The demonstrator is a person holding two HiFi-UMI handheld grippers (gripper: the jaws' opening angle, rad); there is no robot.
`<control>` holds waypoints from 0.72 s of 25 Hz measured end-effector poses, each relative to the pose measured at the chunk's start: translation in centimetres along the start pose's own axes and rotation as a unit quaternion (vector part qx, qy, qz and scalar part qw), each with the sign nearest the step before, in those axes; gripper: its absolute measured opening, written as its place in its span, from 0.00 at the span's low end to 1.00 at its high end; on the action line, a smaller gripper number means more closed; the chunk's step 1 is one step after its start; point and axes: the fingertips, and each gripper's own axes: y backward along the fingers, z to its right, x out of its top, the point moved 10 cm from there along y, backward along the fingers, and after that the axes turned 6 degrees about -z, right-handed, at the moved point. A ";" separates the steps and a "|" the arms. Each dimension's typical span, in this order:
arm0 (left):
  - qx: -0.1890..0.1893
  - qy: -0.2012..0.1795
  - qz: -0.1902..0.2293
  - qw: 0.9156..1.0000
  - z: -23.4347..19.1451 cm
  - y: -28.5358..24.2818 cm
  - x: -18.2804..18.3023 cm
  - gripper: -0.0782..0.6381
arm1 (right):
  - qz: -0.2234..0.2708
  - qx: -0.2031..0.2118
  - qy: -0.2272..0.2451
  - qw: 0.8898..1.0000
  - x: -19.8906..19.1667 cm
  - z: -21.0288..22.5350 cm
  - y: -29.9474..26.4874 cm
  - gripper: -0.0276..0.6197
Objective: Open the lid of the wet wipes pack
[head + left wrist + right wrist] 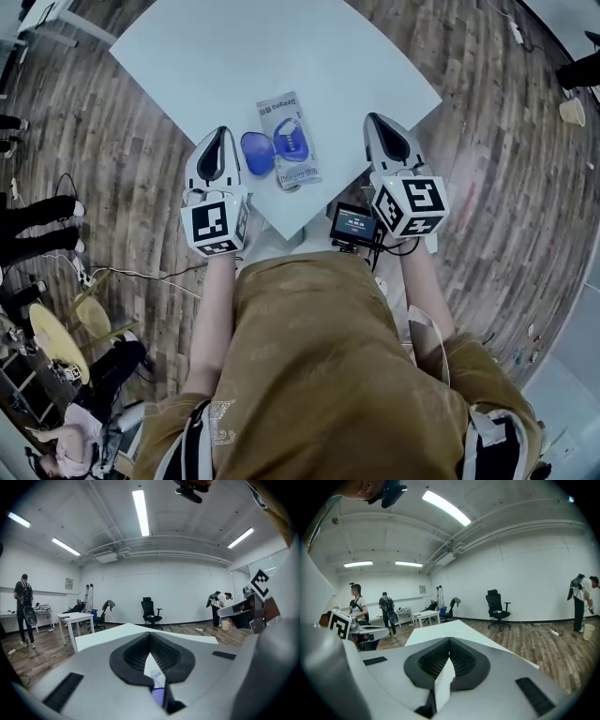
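The wet wipes pack [292, 161] lies flat on the white table [262, 56] near its front edge. Its blue oval lid [254, 154] is swung out to the pack's left and lies on the table beside the blue opening [290, 141]. My left gripper [222, 133] rests just left of the lid, jaws closed tip to tip and holding nothing. In the left gripper view a sliver of the pack [155, 673] shows through the slot below the left gripper's [150, 634] tips. My right gripper [378, 120] sits to the pack's right, apart from it, also shut and empty.
A small screen device [353, 225] hangs at the table's front edge between my arms. Wooden floor surrounds the table. Farther off stand an office chair [151, 611], a white desk [77, 618] and several people.
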 end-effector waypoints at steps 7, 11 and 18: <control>0.012 0.004 0.059 0.998 0.3 1.8 3.7 0.11 | 0.083 -0.043 0.013 0.995 3.2 -0.6 2.3 0.05; 0.011 0.011 0.083 0.996 -0.3 2.1 5.3 0.11 | 0.118 -0.064 0.061 0.989 4.8 -2.4 2.9 0.05; 0.020 0.015 0.102 0.994 -0.6 2.3 6.5 0.11 | 0.134 -0.048 0.082 0.986 6.1 -4.6 3.1 0.05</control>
